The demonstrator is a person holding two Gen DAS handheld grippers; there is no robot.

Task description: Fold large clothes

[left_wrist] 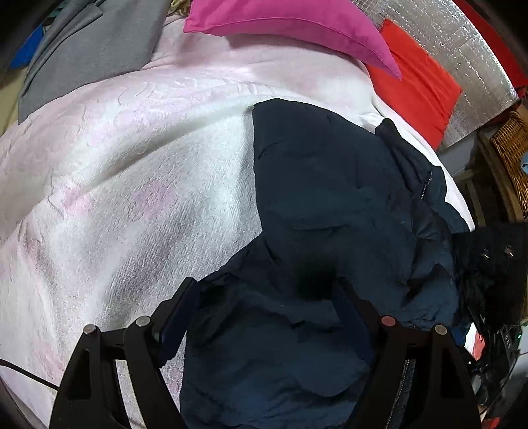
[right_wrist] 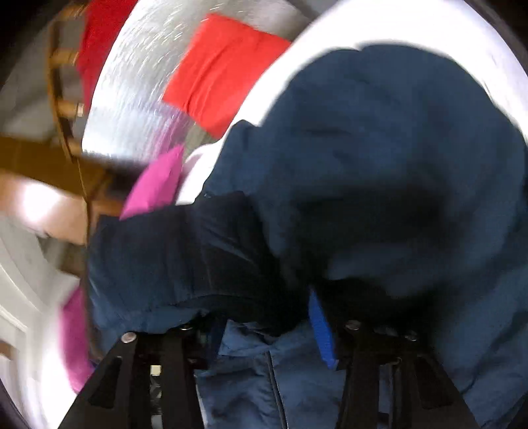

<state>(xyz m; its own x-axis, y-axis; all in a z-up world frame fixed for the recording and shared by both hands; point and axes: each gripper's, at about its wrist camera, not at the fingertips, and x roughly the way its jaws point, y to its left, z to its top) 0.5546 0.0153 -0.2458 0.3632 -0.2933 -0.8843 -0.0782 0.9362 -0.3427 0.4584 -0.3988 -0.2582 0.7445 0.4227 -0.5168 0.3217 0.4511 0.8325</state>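
A large dark navy padded jacket [left_wrist: 330,184] lies bunched on a pale pink-white blanket [left_wrist: 125,171], with a zip showing at its right side. My left gripper [left_wrist: 267,293] is open just above the jacket's near part, and the cloth lies between its spread fingers. In the blurred right wrist view the jacket [right_wrist: 379,138] fills most of the frame. My right gripper [right_wrist: 264,313] is open wide, and jacket cloth drapes over and between its fingers; only the blue pad [right_wrist: 321,333] of its right finger shows.
A magenta pillow [left_wrist: 297,23] and a red pillow [left_wrist: 419,82] lie at the bed's far side against silver foil [left_wrist: 468,56]. A grey cloth [left_wrist: 95,49] lies far left. A wicker basket [left_wrist: 511,151] and dark clutter [left_wrist: 495,280] stand to the right.
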